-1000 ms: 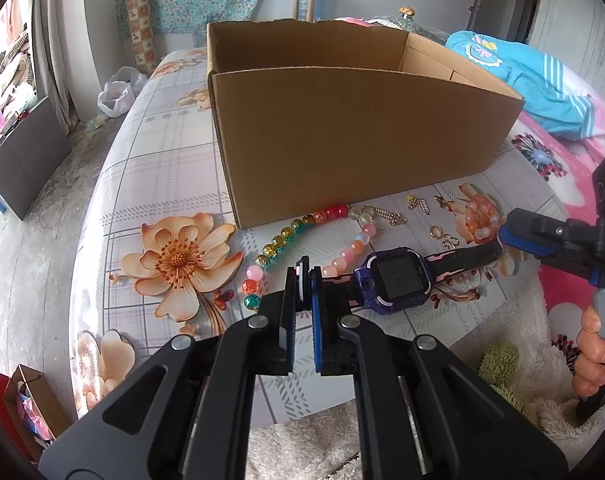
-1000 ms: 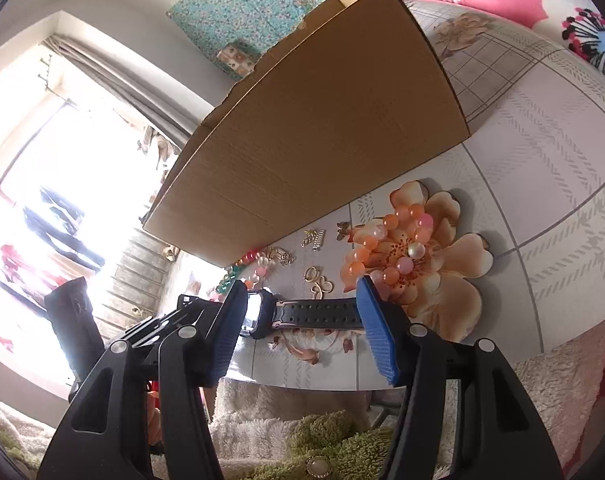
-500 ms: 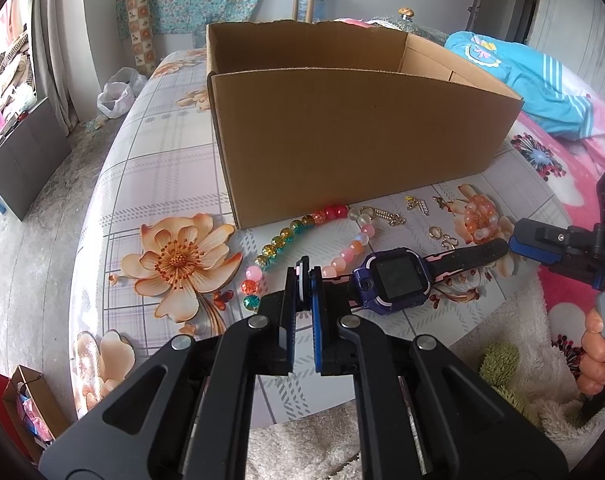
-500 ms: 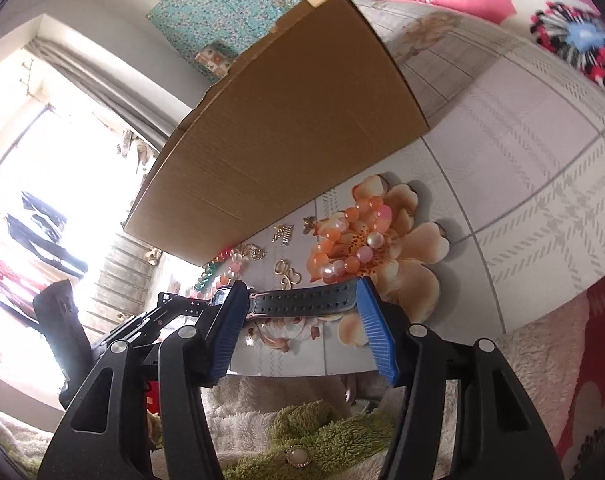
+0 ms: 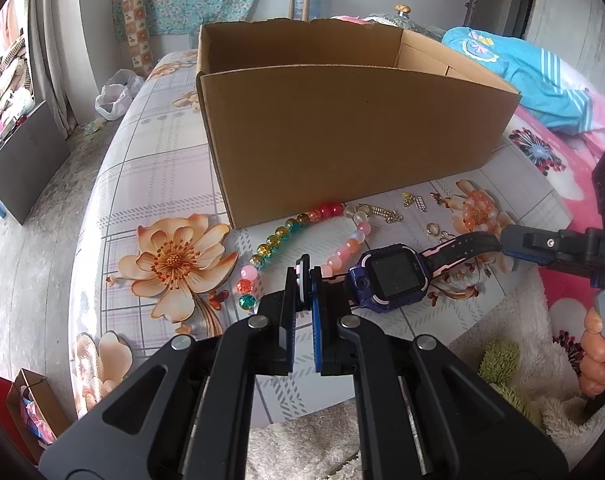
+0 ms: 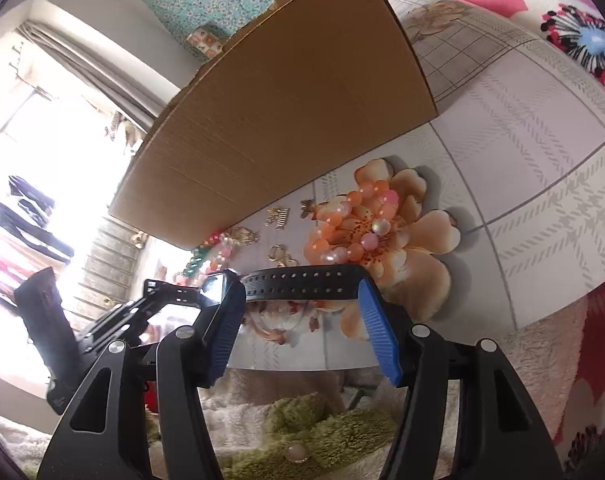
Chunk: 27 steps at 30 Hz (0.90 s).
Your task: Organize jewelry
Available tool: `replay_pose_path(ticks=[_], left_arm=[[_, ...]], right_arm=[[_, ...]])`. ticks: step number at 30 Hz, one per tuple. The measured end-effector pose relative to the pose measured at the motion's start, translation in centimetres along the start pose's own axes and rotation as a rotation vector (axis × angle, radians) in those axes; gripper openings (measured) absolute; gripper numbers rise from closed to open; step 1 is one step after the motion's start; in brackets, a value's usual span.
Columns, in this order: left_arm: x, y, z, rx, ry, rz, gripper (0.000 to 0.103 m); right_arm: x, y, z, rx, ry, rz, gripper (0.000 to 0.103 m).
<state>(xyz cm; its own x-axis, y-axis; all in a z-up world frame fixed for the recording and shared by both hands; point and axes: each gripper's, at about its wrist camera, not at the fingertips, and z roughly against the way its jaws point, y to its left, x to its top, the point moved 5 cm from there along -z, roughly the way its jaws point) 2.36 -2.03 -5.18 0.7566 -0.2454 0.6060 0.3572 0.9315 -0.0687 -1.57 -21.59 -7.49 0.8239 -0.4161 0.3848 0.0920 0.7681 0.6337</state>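
Observation:
A dark blue watch [image 5: 394,276] with a black and pink strap lies on the flowered sheet in front of the cardboard box [image 5: 342,132]. My left gripper [image 5: 303,276] is shut on the pale near end of the strap. The far black strap [image 6: 302,280] runs crosswise between the blue fingers of my right gripper [image 6: 298,286], which stands open around it. A string of coloured beads [image 5: 286,232], an orange bead bracelet [image 6: 354,224] and small gold pieces [image 6: 278,216] lie along the foot of the box [image 6: 282,112].
A fluffy white and green blanket [image 5: 502,360] covers the near edge. A person's hand [image 5: 598,356] holds the right gripper's handle. A blue garment [image 5: 522,60] lies at the back right. The bed drops to the floor [image 5: 30,240] on the left.
The right gripper has tilted a little, so the strap sits higher between its fingers. The left gripper and the watch have not moved.

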Motion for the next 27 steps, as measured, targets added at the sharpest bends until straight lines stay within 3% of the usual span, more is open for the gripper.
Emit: replay_pose_path(ticks=[2, 4, 8, 12, 15, 19, 23, 27], left_arm=[[0.0, -0.1, 0.0, -0.007, 0.001, -0.001, 0.006], [-0.1, -0.2, -0.1, -0.004, 0.002, -0.006, 0.006], [-0.1, -0.4, -0.1, -0.003, 0.003, -0.009, 0.006], [-0.3, -0.5, -0.4, -0.004, 0.008, -0.006, 0.006], [-0.3, -0.5, -0.4, -0.007, 0.011, -0.008, 0.006], [-0.3, -0.5, -0.3, -0.012, 0.011, -0.012, 0.006], [-0.4, -0.7, -0.5, -0.017, 0.017, -0.016, 0.006], [-0.5, -0.9, -0.6, -0.018, 0.023, -0.02, 0.006]], right_arm=[[0.2, 0.1, 0.2, 0.089, -0.005, -0.032, 0.058], [0.4, 0.2, 0.1, 0.102, -0.009, -0.037, 0.058], [0.8, 0.4, -0.3, 0.008, -0.013, -0.005, 0.058], [1.3, 0.5, 0.1, -0.177, -0.041, 0.106, 0.062], [1.3, 0.3, -0.8, -0.232, -0.023, 0.141, 0.066], [1.0, 1.1, -1.6, -0.218, 0.002, 0.167, 0.069], [0.7, 1.4, -2.0, -0.124, 0.03, 0.129, 0.069], [0.7, 1.3, -1.9, -0.084, 0.023, 0.09, 0.069]])
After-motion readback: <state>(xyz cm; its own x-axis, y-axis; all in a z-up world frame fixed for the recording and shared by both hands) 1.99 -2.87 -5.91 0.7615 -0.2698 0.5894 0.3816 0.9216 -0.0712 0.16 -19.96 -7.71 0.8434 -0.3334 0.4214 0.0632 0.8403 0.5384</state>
